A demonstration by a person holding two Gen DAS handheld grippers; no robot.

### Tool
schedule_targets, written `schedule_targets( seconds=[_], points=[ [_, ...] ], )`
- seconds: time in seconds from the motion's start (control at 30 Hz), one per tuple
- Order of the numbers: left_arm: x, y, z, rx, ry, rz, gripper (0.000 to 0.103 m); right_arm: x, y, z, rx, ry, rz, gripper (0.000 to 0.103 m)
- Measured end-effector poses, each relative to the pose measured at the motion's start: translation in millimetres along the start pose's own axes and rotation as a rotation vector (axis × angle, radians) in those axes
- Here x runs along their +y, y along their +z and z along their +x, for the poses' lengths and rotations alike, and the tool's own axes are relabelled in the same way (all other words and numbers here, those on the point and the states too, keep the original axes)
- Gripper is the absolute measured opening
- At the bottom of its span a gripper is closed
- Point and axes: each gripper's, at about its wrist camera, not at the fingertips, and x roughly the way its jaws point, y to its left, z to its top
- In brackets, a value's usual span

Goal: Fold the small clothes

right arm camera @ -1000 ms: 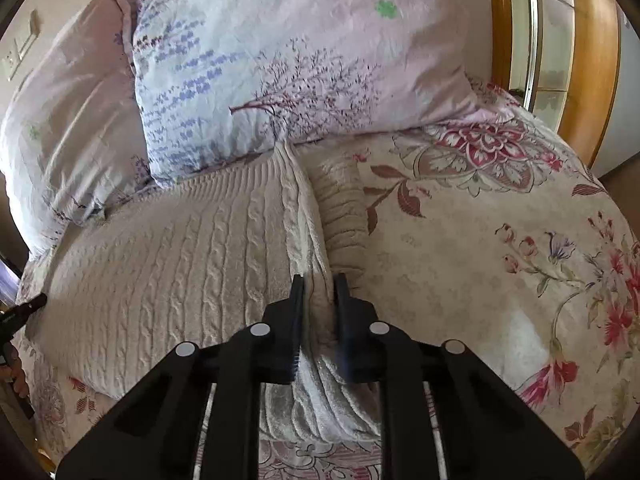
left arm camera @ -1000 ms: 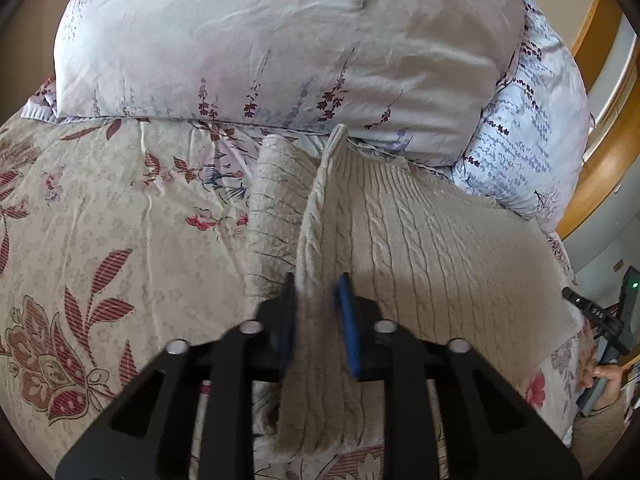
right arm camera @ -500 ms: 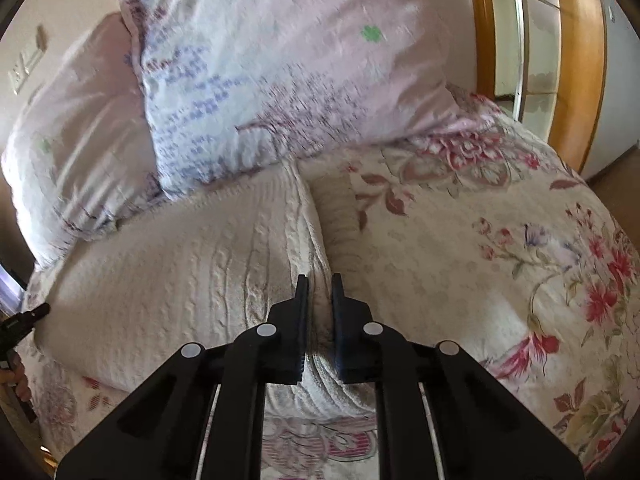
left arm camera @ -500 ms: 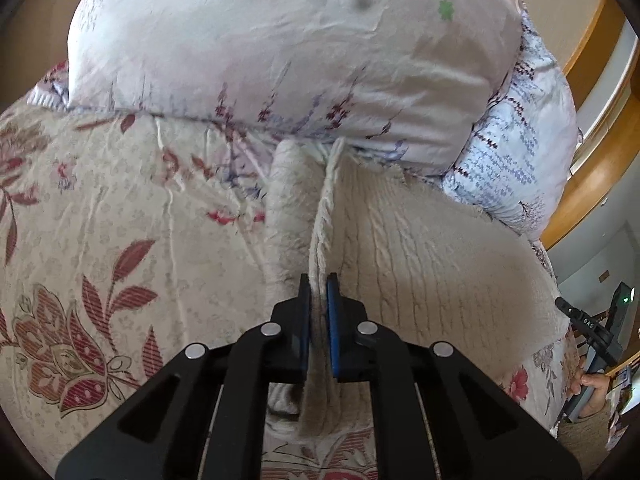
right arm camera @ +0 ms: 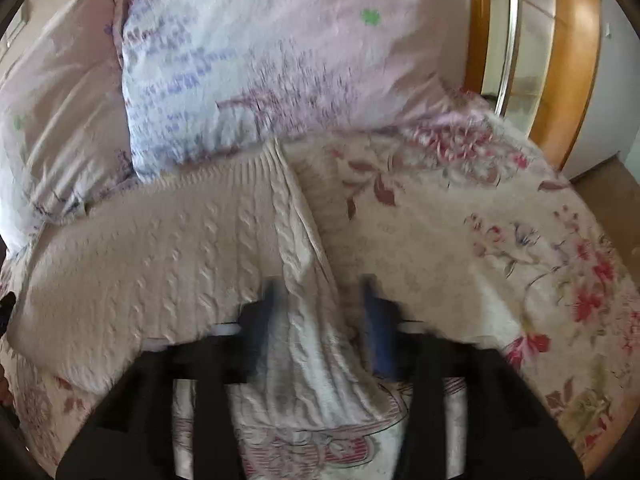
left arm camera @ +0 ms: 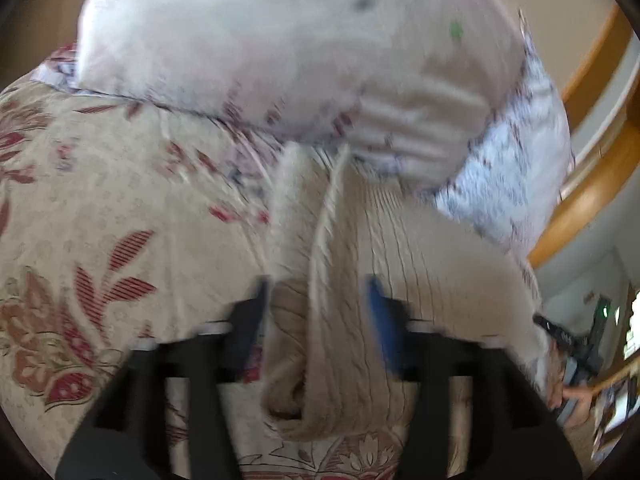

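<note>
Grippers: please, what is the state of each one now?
Left gripper: open, jaws around the sweater edge.
Right gripper: open, sweater fold between jaws.

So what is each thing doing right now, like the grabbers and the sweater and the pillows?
Left gripper: open, fingers on either side of the sweater's raised edge.
Right gripper: open, fingers on either side of a fold.
Sweater: cream cable knit, partly folded, lying on the bed.
Pillows: propped at the head of the bed.
Bedspread: floral, spread out under the sweater.
</note>
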Motion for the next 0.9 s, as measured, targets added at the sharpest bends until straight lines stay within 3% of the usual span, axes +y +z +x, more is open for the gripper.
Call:
schedule_targets(
  seconds=[0.07,0.17,0.23,0.43,0.63,0.9],
  points=[
    [7.1,5.5,-2.8,-0.008,-0.009,-0.037,0.068,15.0,2.0,-13.8,-0.053,0.04,-0.032,0.066],
    [19.5,12.8,5.2,0.043,-0.038,-0.117,0.071,42.4,3.1,-23.5,-0.075,0.116,-0.104,0.075],
    [25.7,15.6,15.5,0.09,-0.076,-0.164,0.069,59.0,1.6,-23.7,-0.071,0.163,-0.146,0.075],
    [31.8,21.7,30.6,0.122,-0.173,-0.248,0.068,83.7,-0.8,-13.9,-0.031,0.277,-0.149,0.075],
    [18.6,25.8,43.6,0.134,-0.182,-0.237,0.065,96.8,-5.8,-7.4,-0.002,0.298,-0.167,0.075],
    [8.0,27.1,58.7,0.139,-0.168,-0.256,0.046,97.1,-7.9,-3.0,0.016,0.308,-0.163,0.075]
  ],
)
